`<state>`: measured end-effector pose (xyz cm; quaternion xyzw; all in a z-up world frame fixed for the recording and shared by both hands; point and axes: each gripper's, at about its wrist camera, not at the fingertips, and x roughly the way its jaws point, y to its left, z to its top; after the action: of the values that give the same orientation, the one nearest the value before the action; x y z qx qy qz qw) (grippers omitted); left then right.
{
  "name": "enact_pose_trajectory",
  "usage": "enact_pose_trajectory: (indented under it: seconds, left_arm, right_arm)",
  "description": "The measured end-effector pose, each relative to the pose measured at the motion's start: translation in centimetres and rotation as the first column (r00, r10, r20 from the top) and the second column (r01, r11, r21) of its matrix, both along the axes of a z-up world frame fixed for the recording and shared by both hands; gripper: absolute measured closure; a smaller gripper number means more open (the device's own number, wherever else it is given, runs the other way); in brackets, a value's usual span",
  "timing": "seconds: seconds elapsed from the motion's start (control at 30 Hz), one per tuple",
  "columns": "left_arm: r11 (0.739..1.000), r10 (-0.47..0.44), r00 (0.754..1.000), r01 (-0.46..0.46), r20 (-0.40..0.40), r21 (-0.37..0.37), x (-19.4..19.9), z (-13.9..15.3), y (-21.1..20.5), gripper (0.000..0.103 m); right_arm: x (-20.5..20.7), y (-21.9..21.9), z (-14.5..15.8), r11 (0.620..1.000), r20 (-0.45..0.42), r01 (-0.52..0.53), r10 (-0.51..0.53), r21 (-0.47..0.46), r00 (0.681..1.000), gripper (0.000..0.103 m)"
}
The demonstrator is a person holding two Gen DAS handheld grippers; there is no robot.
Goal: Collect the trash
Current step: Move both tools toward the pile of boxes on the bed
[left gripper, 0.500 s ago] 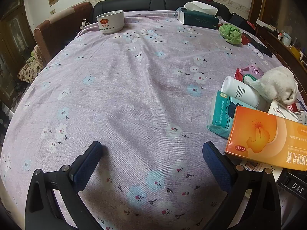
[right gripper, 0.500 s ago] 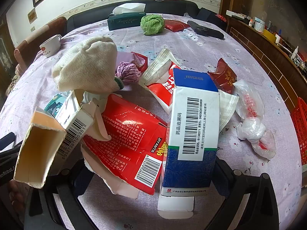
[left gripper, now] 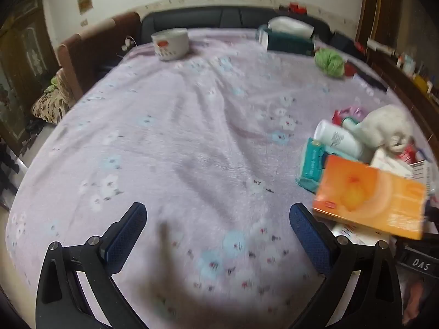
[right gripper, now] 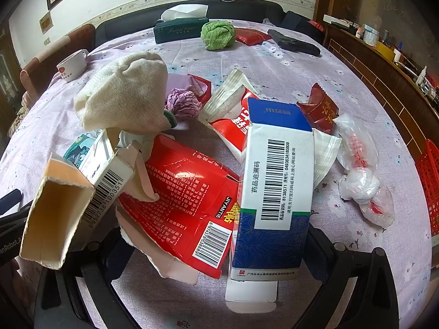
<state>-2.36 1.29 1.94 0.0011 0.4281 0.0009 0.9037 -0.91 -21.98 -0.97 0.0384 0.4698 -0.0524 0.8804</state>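
A round table covered by a lilac floral tablecloth (left gripper: 170, 142) fills both views, with a dark sofa (right gripper: 236, 11) behind it and a wooden sideboard (right gripper: 384, 68) along the right wall. The trash lies heaped on the cloth. In the right wrist view, largest to smallest: a torn red carton (right gripper: 175, 200) lying flat; a blue-and-white medicine box (right gripper: 277, 181) resting across its right edge; a cream cloth pouch (right gripper: 126, 96) atop the pile; an open orange box (right gripper: 55, 213) tilted at left; crumpled clear plastic bags (right gripper: 362, 181) apart at right; a red snack wrapper (right gripper: 321, 109). A green tissue box (right gripper: 178, 30), green towel (right gripper: 218, 34) and white cup (right gripper: 72, 64) stand toward the far edge.

The right gripper (right gripper: 214, 249) is spread wide behind the carton and medicine box, which partly hide its jaws. The left gripper (left gripper: 216, 230) is likewise spread wide over bare cloth, holding nothing; the orange box (left gripper: 370, 194) lies just beside its right finger.
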Motion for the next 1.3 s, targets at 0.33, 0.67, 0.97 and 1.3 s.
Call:
enact_pose_trajectory:
  seconds: [0.33, 0.67, 0.97, 1.3]
  left_arm:
    - [0.998, 0.043, 0.969, -0.030, 0.242, -0.055, -7.0, 3.9, -0.6, 0.000]
    - [0.998, 0.049, 0.914, -0.030, 0.402, -0.053, -13.2, 6.2, -3.7, 0.000]
    - [1.000, 0.009, 0.903, 0.003, 0.430, -0.027, -16.3, 5.9, -5.8, 0.000]
    - [0.998, -0.050, 0.910, 0.057, 0.412, -0.004, -16.0, 5.3, -7.3, 0.000]
  right_arm:
    - [-5.3, -0.7, 3.4, 0.980, 0.063, -0.198, 0.197, 0.018, 0.978, 0.000]
    - [-13.1, -3.6, 7.7, 0.994, 0.302, -0.074, 0.093, -0.075, 0.949, 0.001]
    - [-20.5, -7.2, 9.4, 0.996, 0.517, 0.079, -0.046, -0.042, 0.855, 0.002]
    - [-20.1, -7.3, 9.0, 0.991, 0.514, 0.101, -0.042, -0.087, 0.857, 0.003]
